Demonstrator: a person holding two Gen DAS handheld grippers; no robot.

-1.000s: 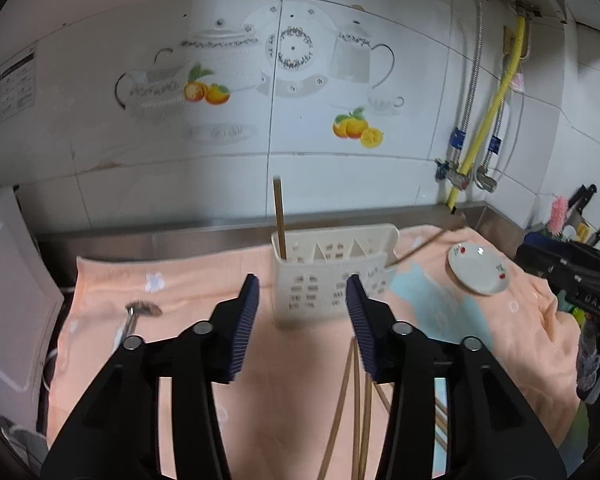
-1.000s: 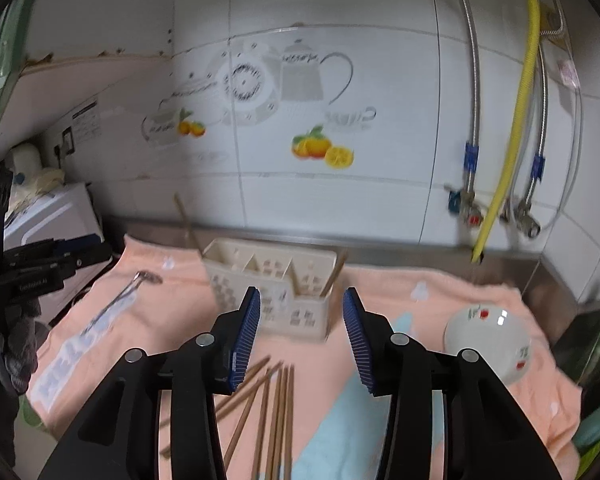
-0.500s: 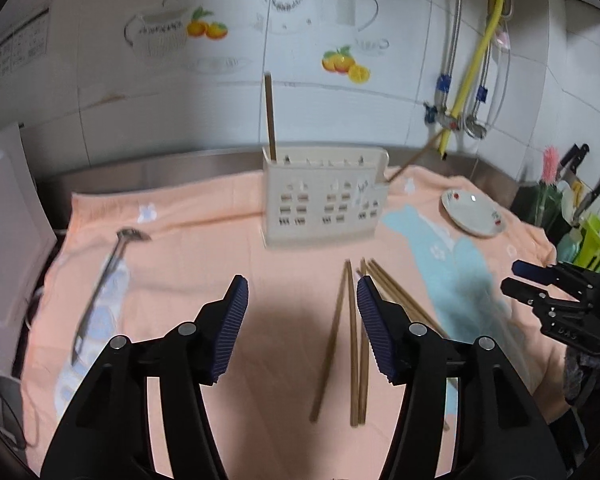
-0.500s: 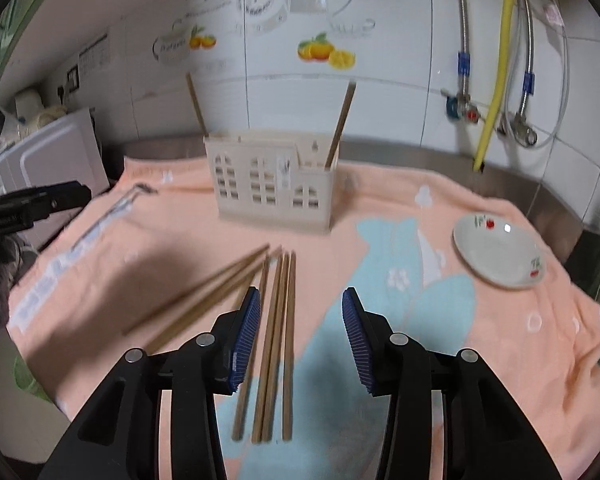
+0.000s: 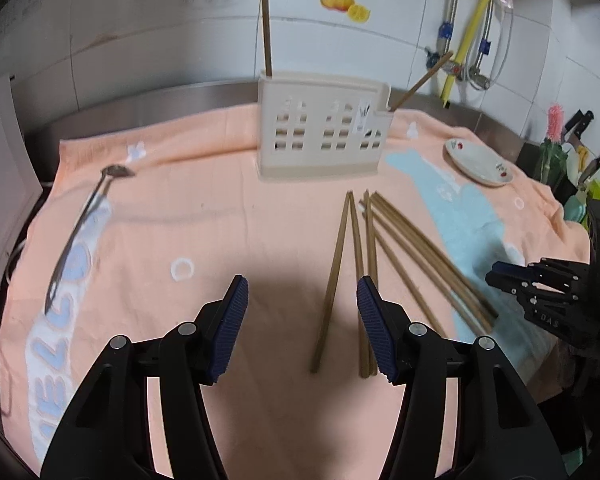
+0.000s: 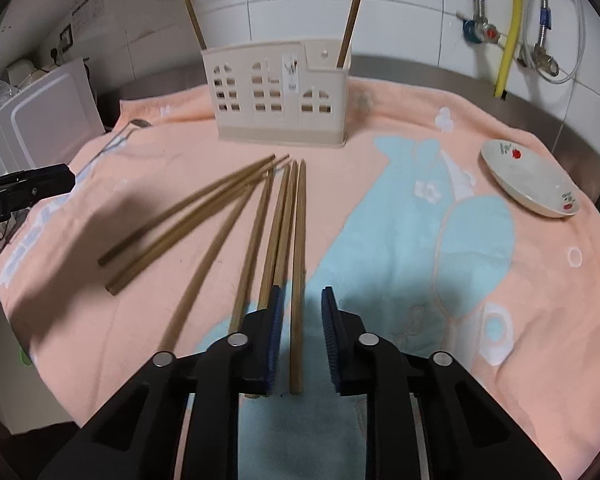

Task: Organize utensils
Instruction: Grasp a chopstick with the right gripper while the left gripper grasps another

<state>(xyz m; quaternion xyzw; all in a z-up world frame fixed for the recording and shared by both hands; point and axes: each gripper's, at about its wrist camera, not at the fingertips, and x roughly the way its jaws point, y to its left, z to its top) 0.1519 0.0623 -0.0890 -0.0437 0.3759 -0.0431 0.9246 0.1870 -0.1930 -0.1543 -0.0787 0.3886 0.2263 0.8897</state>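
Observation:
Several wooden chopsticks lie fanned on the peach towel in front of a cream utensil holder, which holds two upright chopsticks. My right gripper is open low over the towel, its fingers straddling the near end of the rightmost chopstick. In the left wrist view the chopsticks lie ahead and right of my open, empty left gripper; the holder stands beyond. A metal spoon lies at the towel's left side.
A small white dish sits on the towel at the right. A white appliance stands to the left. Pipes and a yellow hose run down the tiled wall. Knives stand at far right.
Both grippers have pulled back from the holder and dropped toward the towel. The right gripper now straddles the end of one chopstick, its fingers closer together.

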